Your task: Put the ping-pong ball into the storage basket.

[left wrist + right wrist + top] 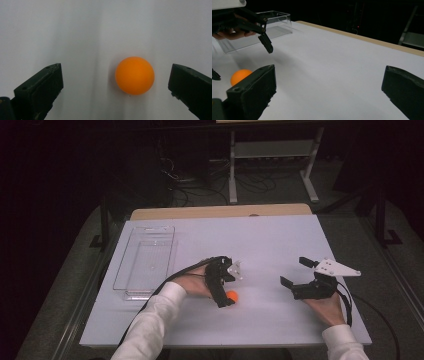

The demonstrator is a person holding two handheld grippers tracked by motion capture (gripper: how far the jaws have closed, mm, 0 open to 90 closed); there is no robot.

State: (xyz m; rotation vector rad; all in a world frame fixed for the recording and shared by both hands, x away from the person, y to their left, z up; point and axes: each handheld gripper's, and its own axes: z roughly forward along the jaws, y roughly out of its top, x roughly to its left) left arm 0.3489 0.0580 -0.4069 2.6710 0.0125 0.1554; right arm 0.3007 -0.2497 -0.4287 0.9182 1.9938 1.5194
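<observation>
An orange ball (232, 296) lies on the white table (260, 240), near the front and a little left of centre. My left gripper (227, 287) hovers right over it, pointing down, open. In the left gripper view the ball (134, 75) sits between the two black jaws of the left gripper (116, 66), nearer the right-hand one and touching neither. My right gripper (295, 271) is held open to the right of the ball, with nothing between its jaws. The right gripper view looks past the right gripper (328, 70) at the ball (239, 76), with a left gripper finger (265, 46) above it.
A clear plastic tray (145, 262) lies along the table's left side, seen too in the right gripper view as the tray (274, 22). Cables trail from both grippers toward the front edge. Beyond the table stands a white frame (270, 160) on a dark floor.
</observation>
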